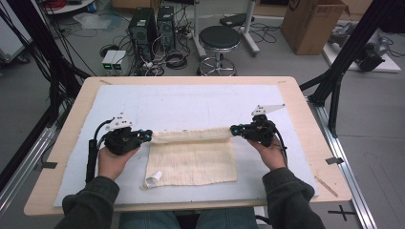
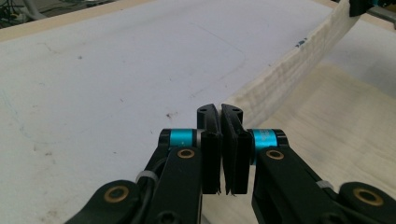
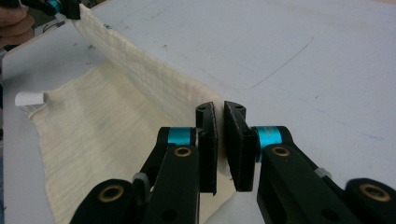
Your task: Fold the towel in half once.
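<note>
While stretched between both tongs, cloth (image 1: 191, 157), lifted edge crosswise

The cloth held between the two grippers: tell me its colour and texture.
The cloth is cream, with a fine ribbed weave; the right gripper view shows it best.

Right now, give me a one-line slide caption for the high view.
Both grippers, left and right, pinch the far corners of a cream cloth, lifting its edge above the white mat.

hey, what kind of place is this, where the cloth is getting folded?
Probably a robotics lab or workshop. Computer towers and tangled cables sit on the floor beyond the table, with a round stool and a cardboard box nearby.
</note>
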Demonstrator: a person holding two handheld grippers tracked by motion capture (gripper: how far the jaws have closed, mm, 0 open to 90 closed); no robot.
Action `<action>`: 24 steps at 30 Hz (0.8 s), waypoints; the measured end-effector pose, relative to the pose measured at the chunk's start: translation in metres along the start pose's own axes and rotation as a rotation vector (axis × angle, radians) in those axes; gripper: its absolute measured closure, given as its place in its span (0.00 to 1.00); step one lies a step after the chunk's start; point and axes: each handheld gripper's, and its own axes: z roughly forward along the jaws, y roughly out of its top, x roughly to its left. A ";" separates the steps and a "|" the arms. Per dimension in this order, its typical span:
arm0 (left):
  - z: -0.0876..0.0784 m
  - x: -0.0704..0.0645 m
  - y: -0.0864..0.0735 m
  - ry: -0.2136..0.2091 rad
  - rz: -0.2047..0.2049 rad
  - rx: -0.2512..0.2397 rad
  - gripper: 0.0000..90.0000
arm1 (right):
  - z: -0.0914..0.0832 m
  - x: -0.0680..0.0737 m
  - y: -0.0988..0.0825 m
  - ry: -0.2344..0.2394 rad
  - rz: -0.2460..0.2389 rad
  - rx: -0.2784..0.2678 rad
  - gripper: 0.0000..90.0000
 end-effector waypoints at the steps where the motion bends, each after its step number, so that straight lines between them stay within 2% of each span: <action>1: -0.001 -0.001 -0.003 -0.002 0.004 0.004 0.96 | 0.000 0.001 -0.002 0.003 0.000 0.006 0.93; 6: -0.003 -0.007 -0.016 -0.016 0.000 0.019 0.96 | -0.001 0.011 -0.011 0.018 -0.018 0.011 0.93; 9: -0.004 -0.011 -0.022 -0.023 0.016 0.041 0.96 | -0.002 0.015 -0.016 0.022 -0.020 0.022 0.93; 10: -0.004 -0.013 -0.023 -0.018 0.037 0.052 0.96 | -0.002 0.017 -0.019 0.026 -0.022 0.029 0.93; 12: -0.005 -0.014 -0.024 -0.022 0.049 0.056 0.96 | -0.002 0.018 -0.022 0.028 -0.026 0.031 0.93; 19: -0.009 -0.020 -0.036 -0.040 0.034 0.062 0.96 | -0.003 0.026 -0.033 0.039 -0.034 0.040 0.92; 24: -0.011 -0.025 -0.044 -0.054 0.046 0.078 0.96 | -0.003 0.033 -0.038 0.048 -0.053 0.052 0.92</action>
